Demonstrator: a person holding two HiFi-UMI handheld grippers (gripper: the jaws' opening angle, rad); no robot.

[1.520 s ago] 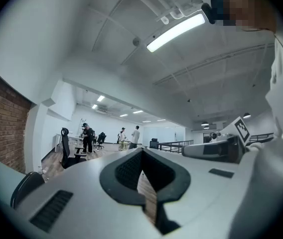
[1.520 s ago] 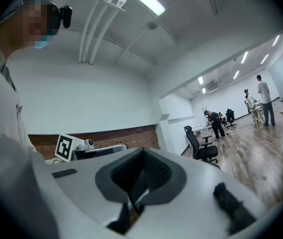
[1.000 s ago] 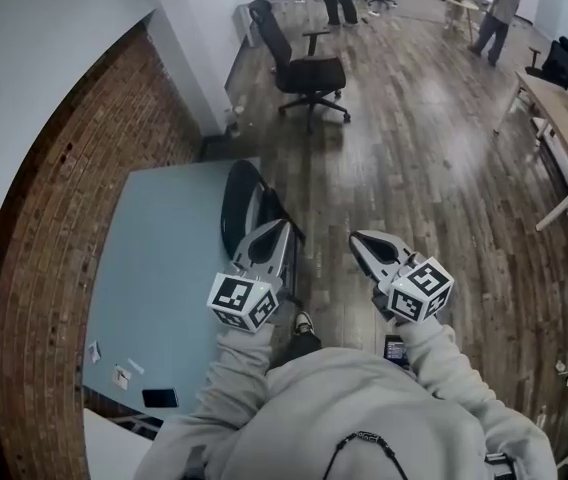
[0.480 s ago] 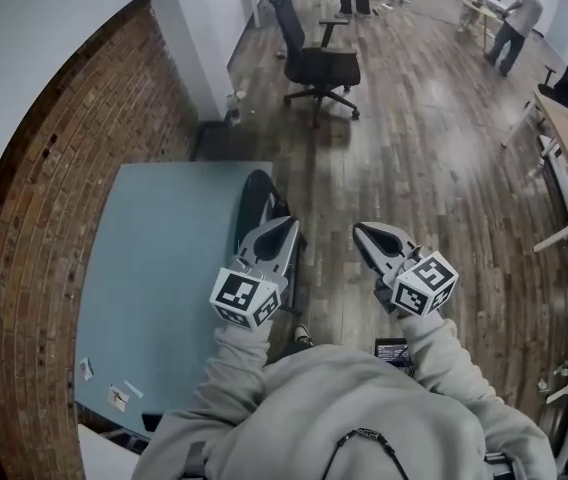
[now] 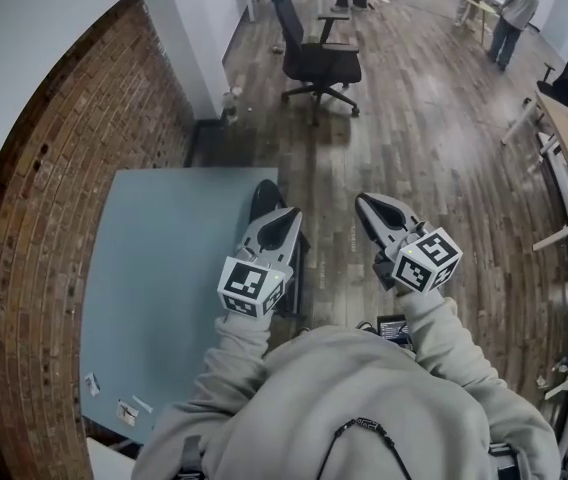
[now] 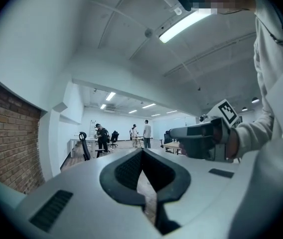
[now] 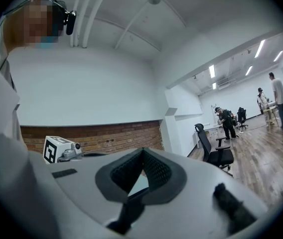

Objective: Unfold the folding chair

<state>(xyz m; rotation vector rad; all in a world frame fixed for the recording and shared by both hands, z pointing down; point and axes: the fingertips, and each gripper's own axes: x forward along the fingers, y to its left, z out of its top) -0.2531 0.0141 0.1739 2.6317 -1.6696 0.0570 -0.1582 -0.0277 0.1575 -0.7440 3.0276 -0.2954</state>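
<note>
**Head view:** My left tongs point(image 5: 284, 216) and right tongs point(image 5: 364, 204), both clenched on nothing, are held out level over the dark wooden plank floor point(image 5: 434, 168), just right of the pale blue rectangular tabletop point(image 5: 164, 268). The folded black chair point(image 5: 263, 196), flat with a rounded top, stands on edge against the tabletop's right side. It is partly hidden behind the left tongs, and neither tongs appears to touch it.

**Left gripper view:** The left tongs point(image 6: 142, 152) are pressed together and empty.

**Right gripper view:** The right tongs point(image 7: 142, 152) are likewise closed with nothing between them. The red brick wall point(image 7: 106, 131) runs beyond the tabletop.

I judge the chair to be stiff, hinged and fairly heavy, and likely to slide or topple on the planks. I would take the backrest's top edge in one tongs and the seat's front edge in the other, keeping clear of the hinges.
</note>
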